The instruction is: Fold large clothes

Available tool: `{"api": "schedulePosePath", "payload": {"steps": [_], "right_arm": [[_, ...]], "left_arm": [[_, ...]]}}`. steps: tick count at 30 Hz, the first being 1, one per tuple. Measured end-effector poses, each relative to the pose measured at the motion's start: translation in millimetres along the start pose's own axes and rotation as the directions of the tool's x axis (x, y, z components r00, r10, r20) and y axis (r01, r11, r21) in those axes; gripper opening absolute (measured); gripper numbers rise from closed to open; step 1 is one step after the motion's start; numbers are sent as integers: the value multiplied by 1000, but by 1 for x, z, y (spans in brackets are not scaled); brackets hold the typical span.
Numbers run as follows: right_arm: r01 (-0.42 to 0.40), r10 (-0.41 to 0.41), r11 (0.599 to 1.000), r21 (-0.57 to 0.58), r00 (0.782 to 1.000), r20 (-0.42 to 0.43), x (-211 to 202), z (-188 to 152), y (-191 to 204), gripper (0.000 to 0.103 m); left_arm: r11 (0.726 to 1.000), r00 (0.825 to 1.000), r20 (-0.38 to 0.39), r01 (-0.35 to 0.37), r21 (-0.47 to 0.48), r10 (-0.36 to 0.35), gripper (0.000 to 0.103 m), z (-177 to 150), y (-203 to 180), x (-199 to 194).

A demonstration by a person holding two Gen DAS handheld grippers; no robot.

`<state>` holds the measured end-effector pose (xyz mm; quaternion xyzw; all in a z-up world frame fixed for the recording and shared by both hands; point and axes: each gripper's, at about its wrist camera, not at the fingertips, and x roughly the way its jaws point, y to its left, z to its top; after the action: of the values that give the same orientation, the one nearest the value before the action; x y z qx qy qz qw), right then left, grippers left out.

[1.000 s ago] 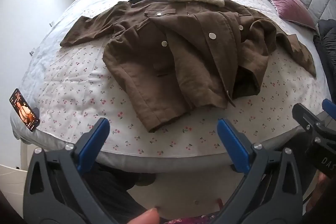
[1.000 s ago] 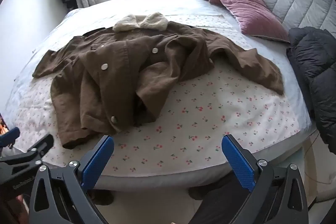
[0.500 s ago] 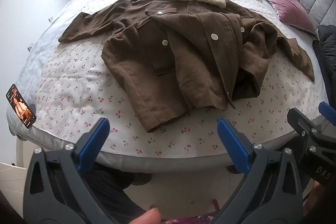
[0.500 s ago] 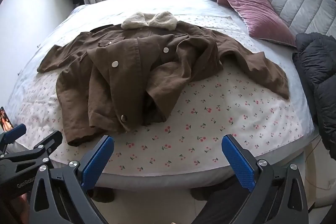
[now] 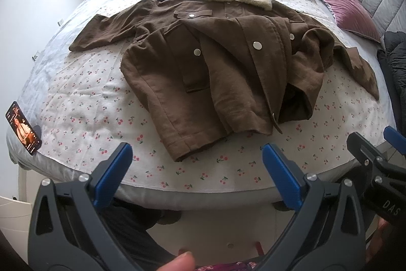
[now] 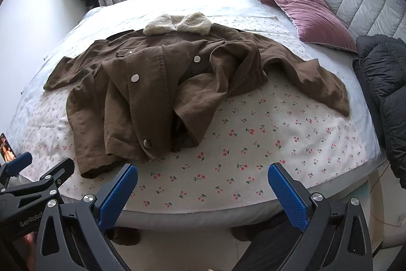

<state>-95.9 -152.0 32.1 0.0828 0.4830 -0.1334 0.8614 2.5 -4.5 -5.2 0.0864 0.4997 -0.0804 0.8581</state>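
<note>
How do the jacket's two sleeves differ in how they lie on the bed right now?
The left-side sleeve lies flat and fairly straight, ending well short of the bed edge. The right-side sleeve humps up in folds near the shoulder and reaches toward the black puffer coat. Both belong to the brown jacket, rest on the bed and are untouched by either gripper.
</note>
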Motion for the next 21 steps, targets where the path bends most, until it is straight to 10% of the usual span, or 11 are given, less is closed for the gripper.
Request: {"api": "schedulePosePath", "payload": {"steps": [21], "right_arm": [[-2,2,1000,1,1000,-2,0,1,0,103]], "left_arm": [[1000,1000,-4,-1,-1,1,102,2,-3,-1]]}}
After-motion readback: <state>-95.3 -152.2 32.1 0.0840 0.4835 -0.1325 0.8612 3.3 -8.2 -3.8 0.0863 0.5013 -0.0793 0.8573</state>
